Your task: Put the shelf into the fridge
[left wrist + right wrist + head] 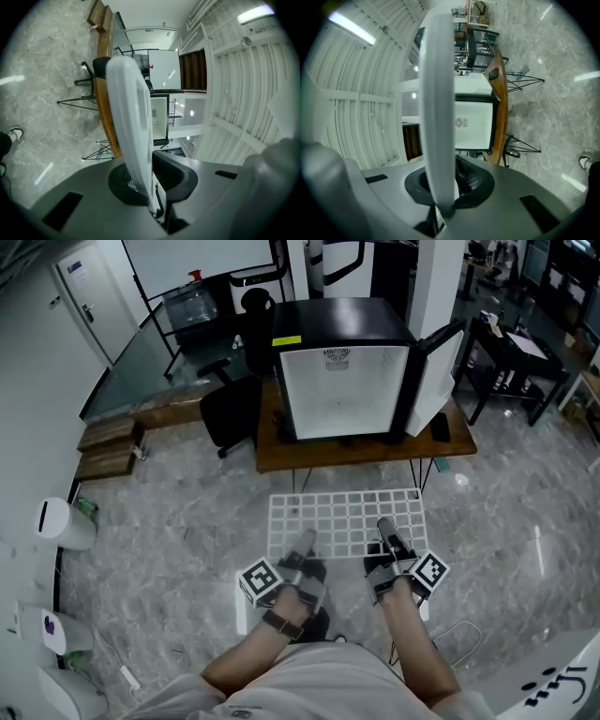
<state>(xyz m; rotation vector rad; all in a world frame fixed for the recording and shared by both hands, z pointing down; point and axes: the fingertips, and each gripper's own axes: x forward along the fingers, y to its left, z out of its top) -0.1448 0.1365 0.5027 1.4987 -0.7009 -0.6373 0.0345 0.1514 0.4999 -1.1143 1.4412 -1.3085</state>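
We hold the white wire shelf [345,517] flat in the air above the grey marble floor [178,531], in front of the table and apart from it, with its far edge toward the fridge. The left gripper [302,546] pinches the shelf's near edge toward its left corner; in the left gripper view the two dark jaws are closed onto the white rim of the shelf [133,136], which runs up between them. The right gripper [386,532] clamps the same near edge toward its right corner, and in the right gripper view its jaws are likewise pressed together on the rim of the shelf [437,112]. Each gripper's marker cube sits just behind its jaws, by our wrists. Ahead, the small black fridge [342,381] stands on the middle of the wooden tabletop [366,452], its white interior facing us. Its door [433,379] is swung wide open toward the right edge of the tabletop. A small dark object [441,427] lies on the tabletop near the right edge, just beside the door. The fridge [474,124] also shows past the rim in the right gripper view. A black office chair [230,409] stands at the left end of the table, and a black desk [511,362] stands well apart to the right.
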